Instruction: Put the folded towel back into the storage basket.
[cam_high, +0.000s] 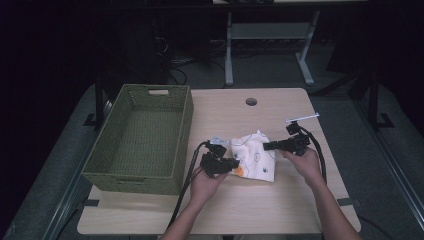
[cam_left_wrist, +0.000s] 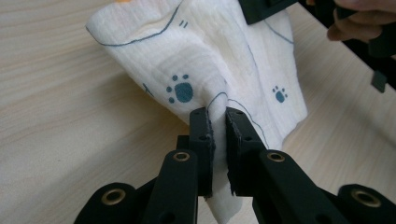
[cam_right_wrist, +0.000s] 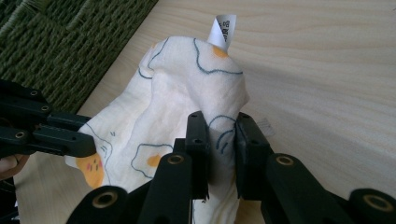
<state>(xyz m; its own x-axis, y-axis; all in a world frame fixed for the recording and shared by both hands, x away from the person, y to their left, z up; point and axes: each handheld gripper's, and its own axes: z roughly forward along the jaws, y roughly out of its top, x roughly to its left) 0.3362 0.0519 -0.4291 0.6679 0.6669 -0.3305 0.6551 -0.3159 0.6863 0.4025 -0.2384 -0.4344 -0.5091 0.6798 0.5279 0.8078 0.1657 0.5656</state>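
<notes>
Both my claws clamped on the printed cloth, mid-table.

My left gripper (cam_left_wrist: 217, 122) pinches a fold of the white cloth (cam_high: 255, 155) beside its blue paw print; my right gripper (cam_right_wrist: 219, 128) bites another fold, near the egg prints, under a white label (cam_right_wrist: 222, 30). The cloth is bunched up between them on the wooden table (cam_high: 280, 107). The green woven basket (cam_high: 142, 137) stands just left of my left claw, and a small round hole (cam_high: 251, 101) lies farther back.

Arms: bare forearms, no sleeves showing.
Left gripper (cam_high: 234, 162): black, two flat jaws, brass-ringed screw holes, black cable.
Right gripper (cam_high: 265, 146): black, matching jaws, thick black cable.
</notes>
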